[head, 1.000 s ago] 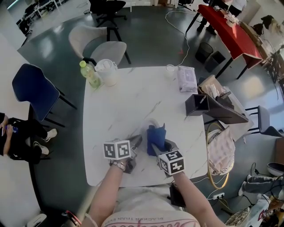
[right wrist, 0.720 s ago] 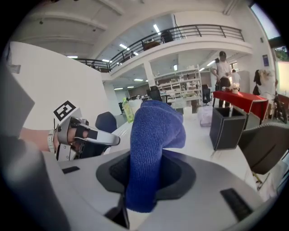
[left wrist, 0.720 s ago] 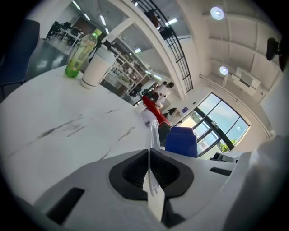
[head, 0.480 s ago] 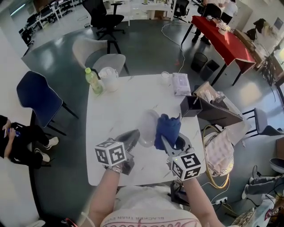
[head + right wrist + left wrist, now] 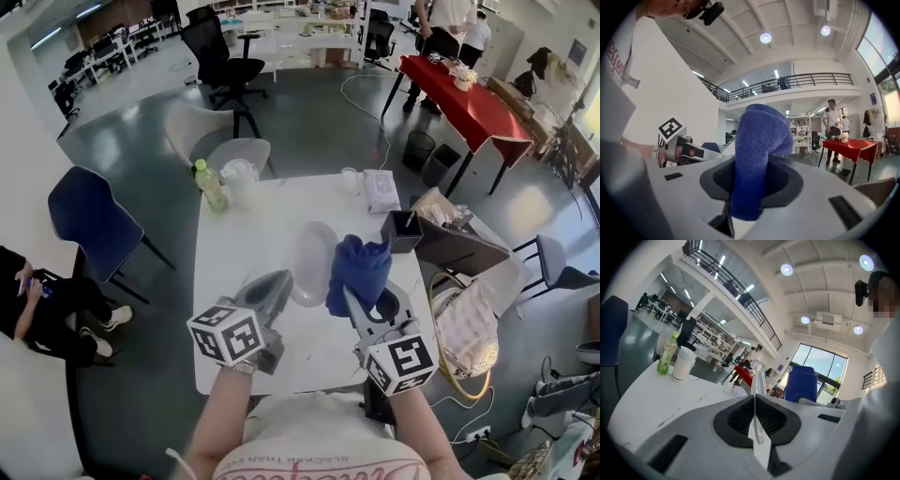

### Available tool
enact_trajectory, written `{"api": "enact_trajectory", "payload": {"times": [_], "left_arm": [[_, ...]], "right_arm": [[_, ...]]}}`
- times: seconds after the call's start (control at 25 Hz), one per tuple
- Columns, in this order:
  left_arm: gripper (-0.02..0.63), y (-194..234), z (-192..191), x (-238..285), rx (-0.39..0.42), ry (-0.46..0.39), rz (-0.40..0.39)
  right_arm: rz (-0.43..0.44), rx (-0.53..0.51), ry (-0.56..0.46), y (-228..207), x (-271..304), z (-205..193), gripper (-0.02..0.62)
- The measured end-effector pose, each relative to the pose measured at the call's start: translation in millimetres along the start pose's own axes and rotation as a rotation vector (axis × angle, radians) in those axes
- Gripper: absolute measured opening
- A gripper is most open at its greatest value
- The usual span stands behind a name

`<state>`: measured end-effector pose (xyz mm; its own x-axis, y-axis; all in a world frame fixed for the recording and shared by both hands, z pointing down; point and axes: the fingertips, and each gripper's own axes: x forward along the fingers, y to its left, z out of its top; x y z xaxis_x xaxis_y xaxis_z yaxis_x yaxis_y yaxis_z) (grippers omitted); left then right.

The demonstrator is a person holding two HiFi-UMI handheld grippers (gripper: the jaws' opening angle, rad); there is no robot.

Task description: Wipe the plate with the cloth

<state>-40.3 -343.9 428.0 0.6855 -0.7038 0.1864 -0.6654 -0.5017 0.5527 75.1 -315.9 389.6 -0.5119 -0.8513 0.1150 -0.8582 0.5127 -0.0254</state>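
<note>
In the lower middle of the head view, the left gripper (image 5: pixel 279 284) pinches the plate (image 5: pixel 312 262) by its rim. Its jaws are almost together, with only the thin edge between them. The plate stands on edge above the white table (image 5: pixel 244 253), probably so one face is turned toward the cloth and can be reached.

Just to its right in the frame, the right gripper (image 5: pixel 359 302) is clamped on the lower end of a blue cloth (image 5: pixel 360 268). The cloth bunches up above the jaws into a soft pad close beside the plate. I cannot tell whether the two touch. Wiping looks about to start, and the rim grip will have to resist the push of the cloth.

Nothing shows on the plate itself. At the upper left of the table a lidded cup (image 5: pixel 241 181) stands next to a green bottle (image 5: pixel 212 186). The cup's contents are hidden, and the bottle seems partly full. A small cup (image 5: pixel 350 178) and a packet (image 5: pixel 381 190) sit at the top edge. At the right edge, a dark square holder (image 5: pixel 401 234) has a thin stick-like thing standing in it.
</note>
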Motion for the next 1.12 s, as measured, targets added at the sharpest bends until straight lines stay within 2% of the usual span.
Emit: {"api": "enact_trajectory", "payload": {"times": [0.08, 0.28, 0.4, 0.52, 0.64, 1.0, 1.12], "left_arm": [[0.014, -3.8, 2.9, -5.7, 0.016, -0.017, 0.004], [0.014, -11.7, 4.9, -9.1, 0.081, -0.02, 0.024], [0.014, -18.1, 7.5, -9.6, 0.106, -0.029, 0.022], [0.014, -22.3, 12.8, -11.2, 0.15, -0.035, 0.027], [0.012, -25.0, 18.0, -10.7, 0.182, -0.044, 0.027], [0.012, -26.9, 21.3, -15.7, 0.181, -0.058, 0.013], [0.012, -21.4, 20.4, -16.9, 0.175, -0.057, 0.026]], "right_arm": [[0.017, -0.008, -0.02, 7.9, 1.0, 8.2, 0.117], [0.128, -0.081, -0.054, 43.0, 24.1, 39.3, 0.117], [0.148, -0.148, -0.009, 58.8, 44.4, 42.8, 0.117], [0.152, -0.169, 0.032, 62.0, 60.5, 37.6, 0.117], [0.109, -0.151, 0.031, 45.5, 66.0, 37.6, 0.117], [-0.076, -0.072, 0.046, -19.2, 52.8, 30.9, 0.117], [-0.084, -0.052, 0.047, -23.2, 43.2, 32.6, 0.115]]}}
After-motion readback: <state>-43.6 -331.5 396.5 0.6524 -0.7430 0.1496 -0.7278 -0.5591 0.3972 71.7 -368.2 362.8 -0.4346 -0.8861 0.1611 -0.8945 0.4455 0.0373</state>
